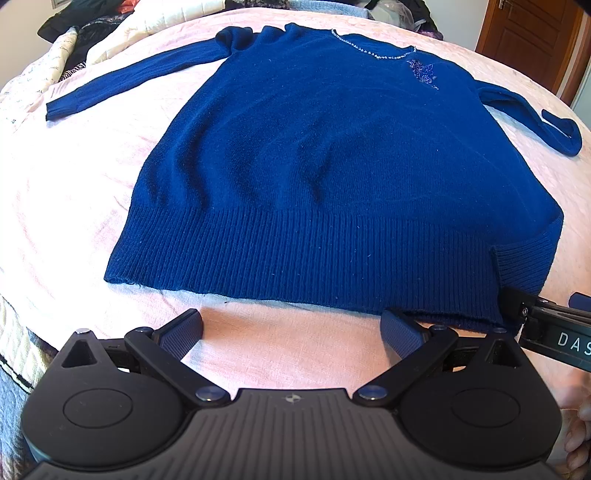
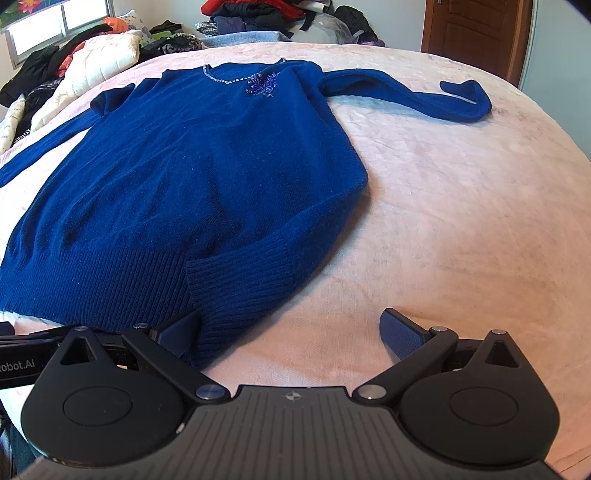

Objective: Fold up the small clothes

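A dark blue knit sweater lies flat, front up, on the pink bedspread, with a beaded neckline at the far end and both sleeves spread out. Its right hem corner is folded over. My left gripper is open, just in front of the ribbed hem; its right fingertip touches the hem edge. My right gripper is open at the sweater's right hem corner; its left fingertip is beside the folded hem. The right gripper's body also shows in the left wrist view.
The right sleeve lies stretched across the bedspread with its cuff curled back. A pile of clothes and a white quilt lies at the far side of the bed. A brown wooden door stands at the back right.
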A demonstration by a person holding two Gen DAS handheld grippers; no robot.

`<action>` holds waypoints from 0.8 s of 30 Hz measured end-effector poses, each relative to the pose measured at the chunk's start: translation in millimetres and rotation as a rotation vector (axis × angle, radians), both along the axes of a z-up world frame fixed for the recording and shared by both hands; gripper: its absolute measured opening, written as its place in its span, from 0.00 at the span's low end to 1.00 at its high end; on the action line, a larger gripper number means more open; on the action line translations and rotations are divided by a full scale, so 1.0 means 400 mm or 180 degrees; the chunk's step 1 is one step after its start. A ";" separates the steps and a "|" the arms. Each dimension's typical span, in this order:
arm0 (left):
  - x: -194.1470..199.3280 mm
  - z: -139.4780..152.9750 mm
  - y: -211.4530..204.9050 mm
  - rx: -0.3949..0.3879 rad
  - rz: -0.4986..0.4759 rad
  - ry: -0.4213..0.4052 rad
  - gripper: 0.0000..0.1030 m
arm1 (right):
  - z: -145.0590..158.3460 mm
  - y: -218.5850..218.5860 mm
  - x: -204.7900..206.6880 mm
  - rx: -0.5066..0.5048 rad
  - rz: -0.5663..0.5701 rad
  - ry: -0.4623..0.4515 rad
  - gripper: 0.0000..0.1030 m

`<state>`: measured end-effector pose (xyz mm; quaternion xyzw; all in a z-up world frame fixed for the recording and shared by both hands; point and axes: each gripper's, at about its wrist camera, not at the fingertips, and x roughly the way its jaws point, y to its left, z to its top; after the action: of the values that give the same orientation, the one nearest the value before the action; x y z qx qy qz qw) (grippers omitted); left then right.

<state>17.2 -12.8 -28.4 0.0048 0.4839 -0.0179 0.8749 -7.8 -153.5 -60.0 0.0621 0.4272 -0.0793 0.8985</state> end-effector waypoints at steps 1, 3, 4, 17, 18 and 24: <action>0.000 0.000 0.003 -0.0003 -0.0002 0.0001 1.00 | 0.000 0.000 0.000 0.0003 -0.0007 -0.0001 0.99; 0.000 -0.001 0.003 -0.0003 0.0000 0.0004 1.00 | 0.000 0.000 0.000 0.0000 -0.0015 -0.0002 0.99; 0.000 -0.001 0.003 -0.0003 -0.0004 0.0004 1.00 | 0.000 0.000 -0.001 0.0001 -0.0018 -0.0003 0.99; 0.003 -0.001 0.009 -0.0004 -0.0023 0.0004 1.00 | 0.001 0.005 0.001 -0.0037 0.0084 0.0027 0.99; 0.002 -0.001 0.009 -0.0003 -0.0023 0.0002 1.00 | -0.001 0.007 -0.001 -0.0049 0.0087 0.0013 1.00; 0.003 -0.001 0.011 -0.0002 -0.0024 0.0002 1.00 | -0.002 0.008 -0.006 -0.0055 0.0084 -0.0021 1.00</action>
<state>18.2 -8.5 -28.9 0.0063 0.4842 -0.0214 0.8747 -10.2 -150.4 -60.7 0.0490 0.4243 -0.0710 0.9014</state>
